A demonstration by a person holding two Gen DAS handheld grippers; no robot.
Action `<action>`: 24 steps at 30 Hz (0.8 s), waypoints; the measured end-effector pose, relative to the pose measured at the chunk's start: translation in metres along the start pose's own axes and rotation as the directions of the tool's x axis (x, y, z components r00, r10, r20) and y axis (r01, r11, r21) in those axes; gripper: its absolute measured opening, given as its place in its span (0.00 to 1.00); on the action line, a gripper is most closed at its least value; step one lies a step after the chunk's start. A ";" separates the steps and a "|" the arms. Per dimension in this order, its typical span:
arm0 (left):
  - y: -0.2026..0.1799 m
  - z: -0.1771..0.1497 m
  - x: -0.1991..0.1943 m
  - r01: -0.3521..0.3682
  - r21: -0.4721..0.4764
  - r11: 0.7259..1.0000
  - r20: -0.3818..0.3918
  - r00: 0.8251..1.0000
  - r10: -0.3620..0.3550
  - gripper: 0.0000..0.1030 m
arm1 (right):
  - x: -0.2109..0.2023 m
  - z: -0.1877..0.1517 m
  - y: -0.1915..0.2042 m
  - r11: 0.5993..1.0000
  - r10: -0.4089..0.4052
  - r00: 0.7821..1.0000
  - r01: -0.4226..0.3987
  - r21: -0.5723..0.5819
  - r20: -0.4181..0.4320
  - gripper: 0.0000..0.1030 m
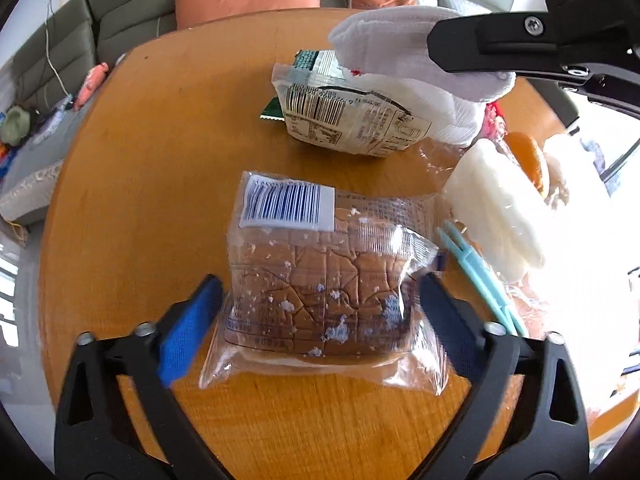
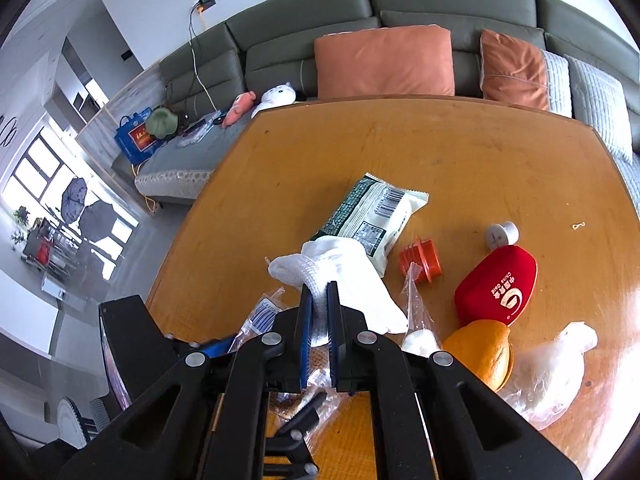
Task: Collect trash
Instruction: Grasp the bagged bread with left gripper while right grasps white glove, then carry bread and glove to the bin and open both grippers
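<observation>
My left gripper (image 1: 320,312) stands wide, blue pads flanking the clear bread wrapper (image 1: 324,280) at lower centre, neither visibly pressing; its long axis runs up-frame. My right gripper (image 2: 320,304) is clenched on the white cloth (image 2: 344,280), centre frame, trailing up-left.
</observation>
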State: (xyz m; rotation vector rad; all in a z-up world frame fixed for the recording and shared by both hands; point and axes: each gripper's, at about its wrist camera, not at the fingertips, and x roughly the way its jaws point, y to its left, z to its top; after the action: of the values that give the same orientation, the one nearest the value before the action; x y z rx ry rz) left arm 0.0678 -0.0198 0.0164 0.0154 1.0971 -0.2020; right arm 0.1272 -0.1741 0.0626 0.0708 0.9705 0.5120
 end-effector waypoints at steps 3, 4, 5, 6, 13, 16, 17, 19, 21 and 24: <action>0.008 -0.004 -0.007 0.033 -0.027 0.999 0.034 0.999 -0.032 0.71 | -0.003 -0.001 0.004 1.000 -0.011 1.000 0.011 0.003 0.005 0.08; 0.011 -0.004 -0.009 0.039 -0.032 0.999 0.040 0.999 -0.038 0.69 | -0.005 -0.001 0.006 1.000 -0.017 1.000 0.017 0.002 0.007 0.08; 0.013 -0.005 -0.011 0.039 -0.038 0.999 0.046 0.998 -0.037 0.68 | -0.006 -0.002 0.008 1.000 -0.019 1.000 0.019 0.001 0.008 0.08; 0.016 -0.007 -0.014 0.036 -0.042 0.998 0.055 0.998 -0.033 0.68 | -0.007 -0.002 0.010 1.000 -0.021 1.000 0.021 0.000 0.010 0.08; 0.042 -0.023 -0.045 0.013 -0.072 0.997 0.103 0.995 -0.006 0.67 | -0.012 0.000 0.042 1.000 -0.009 0.999 0.010 -0.022 0.033 0.08; 0.054 -0.040 -0.066 -0.006 -0.094 0.996 0.125 0.992 0.017 0.67 | -0.012 0.002 0.060 0.999 0.005 0.999 -0.002 -0.046 0.051 0.08; 0.059 -0.043 -0.071 -0.008 -0.099 0.995 0.131 0.991 0.021 0.67 | -0.011 0.003 0.071 0.998 0.007 0.998 -0.004 -0.058 0.057 0.08; 0.072 -0.051 -0.080 -0.023 -0.118 0.993 0.138 0.990 0.039 0.67 | -0.010 0.004 0.086 0.997 0.017 0.998 -0.012 -0.070 0.067 0.07; 0.086 -0.058 -0.089 -0.032 -0.141 0.990 0.151 0.987 0.053 0.67 | -0.008 0.005 0.103 0.997 0.042 0.997 -0.036 -0.073 0.072 0.07; 0.108 -0.067 -0.102 -0.042 -0.170 0.985 0.165 0.984 0.070 0.67 | -0.002 0.006 0.124 0.994 0.077 0.995 -0.072 -0.084 0.058 0.07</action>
State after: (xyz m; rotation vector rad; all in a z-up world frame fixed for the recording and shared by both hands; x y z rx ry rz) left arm -0.0178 0.1097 0.0669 -0.1180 0.9385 -0.0595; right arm 0.0831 -0.0647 0.1031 0.0492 0.8885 0.6140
